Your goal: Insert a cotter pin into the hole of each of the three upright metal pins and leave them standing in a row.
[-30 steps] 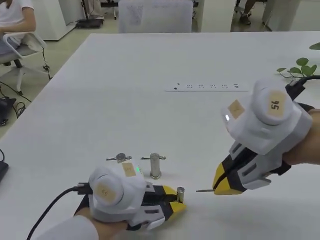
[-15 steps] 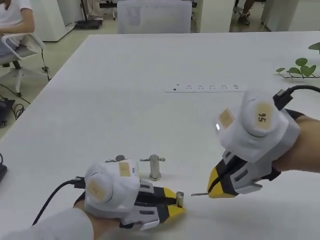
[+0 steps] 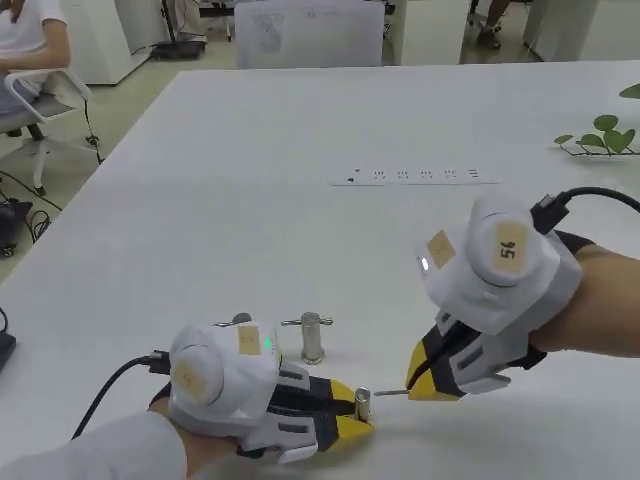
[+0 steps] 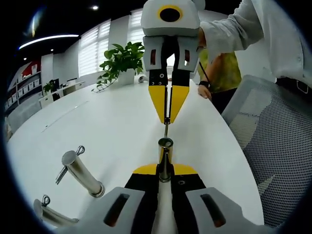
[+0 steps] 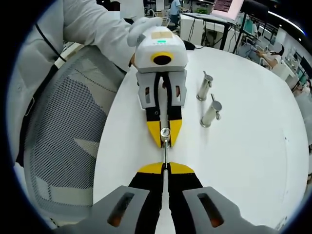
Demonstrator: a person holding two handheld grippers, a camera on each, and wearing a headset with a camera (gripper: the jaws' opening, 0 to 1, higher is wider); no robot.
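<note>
the right gripper has its yellow-tipped jaws closed thin on a cotter pin. the pin is a slim dark wire held level with the table. its long axis runs straight on from the jaws and its free end points at the left gripper.

that gripper's jaws are pinched on a metal pin, a short silvery cylinder with a round flat head. it stands upright, long axis vertical, near the front edge of the white table.

in the head view the wire's tip reaches the upper part of the cylinder; whether it has entered the hole cannot be told. in the right gripper view the wire runs up the middle to the pin's round head, and the two grippers face each other nose to nose along one line.

beyond the left gripper stand two more upright cylinders of the same make. the nearer pin has a cotter wire crossing its upper part from side to side. the farther pin is partly hidden behind the gripper's white body, with its own cross wire showing at the top.

farther up the table lie a white power strip and, at the right edge, a leafy plant. a person in white sits on an office chair off the table's far left corner.
</note>
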